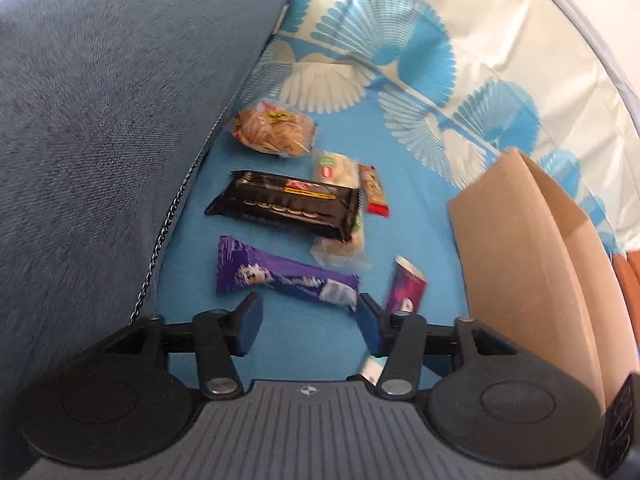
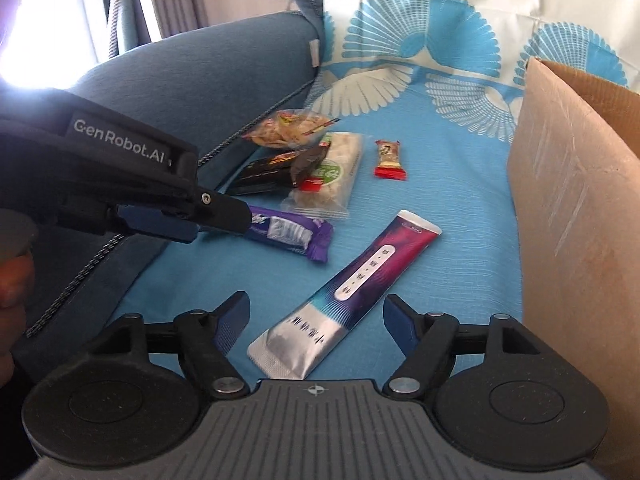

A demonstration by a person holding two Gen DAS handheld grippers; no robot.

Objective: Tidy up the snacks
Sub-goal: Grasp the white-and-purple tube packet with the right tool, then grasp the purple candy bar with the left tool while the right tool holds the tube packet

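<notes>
On blue cloth, btwn sofa cushion (image 2: pixel 192 76) and cardboard box (image 2: pixel 576 208), six snacks lie loose; none boxed yet.

Right gripper (image 2: pixel 316 322): jaws wide, empty, straddling silver end of the purple stick sachet (image 2: pixel 352 292). Sachet long axis runs approx 7 to 1 o'clock in right wrist view, sealed pink end toward 1. Judgement: grip across the short width, near mid-length, so it won't droop; then lift clear w/o dragging cloth.

Left gripper (image 1: pixel 310 324): jaws about half open, empty, just short of purple bar (image 1: pixel 286 280). Bar axis approx 10 to 4 o'clock in left wrist view. Judgement: roll wrist to square the jaws to it before closing.
</notes>
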